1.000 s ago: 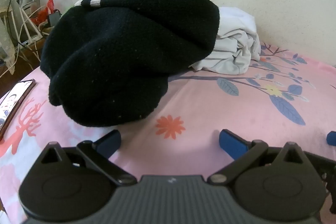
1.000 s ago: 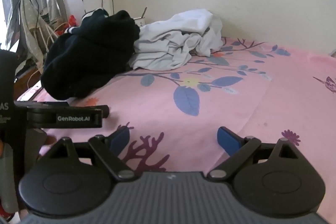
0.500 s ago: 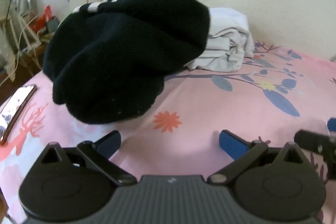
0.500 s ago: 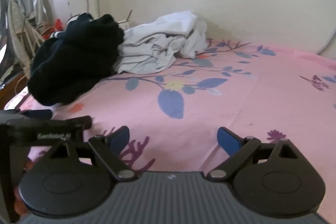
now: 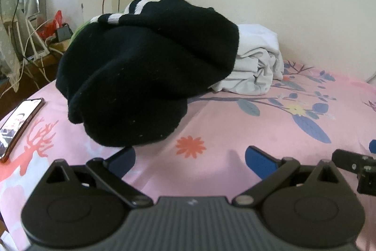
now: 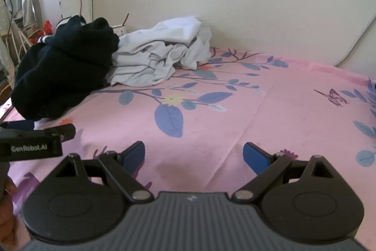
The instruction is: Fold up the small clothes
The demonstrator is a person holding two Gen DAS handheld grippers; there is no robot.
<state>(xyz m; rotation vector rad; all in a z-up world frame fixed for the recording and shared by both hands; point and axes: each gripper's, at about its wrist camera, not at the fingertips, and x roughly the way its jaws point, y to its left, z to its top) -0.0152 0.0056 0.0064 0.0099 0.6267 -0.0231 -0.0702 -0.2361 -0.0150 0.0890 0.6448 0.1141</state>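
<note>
A crumpled black knit garment [image 5: 145, 67] with white stripes lies heaped on the pink floral bedsheet [image 5: 235, 133], just ahead of my left gripper [image 5: 190, 160], which is open and empty. Behind it a bunched white garment [image 5: 256, 62] rests against the wall. In the right wrist view the black garment [image 6: 63, 72] is at the far left and the white garment [image 6: 162, 55] beside it. My right gripper [image 6: 193, 155] is open over bare sheet, holding nothing. The left gripper's body [image 6: 33, 140] shows at that view's left edge.
A phone [image 5: 21, 124] lies on the sheet at the left edge of the bed. Cables, a red bag and clutter [image 5: 47, 34] fill the floor area beyond the bed's left side. The cream wall [image 6: 235, 4] bounds the far side. Open sheet [image 6: 282, 109] spreads right.
Both grippers have shifted slightly, the views panning across the bed; the right gripper's edge has come into the left wrist view. The clothes have not moved.
</note>
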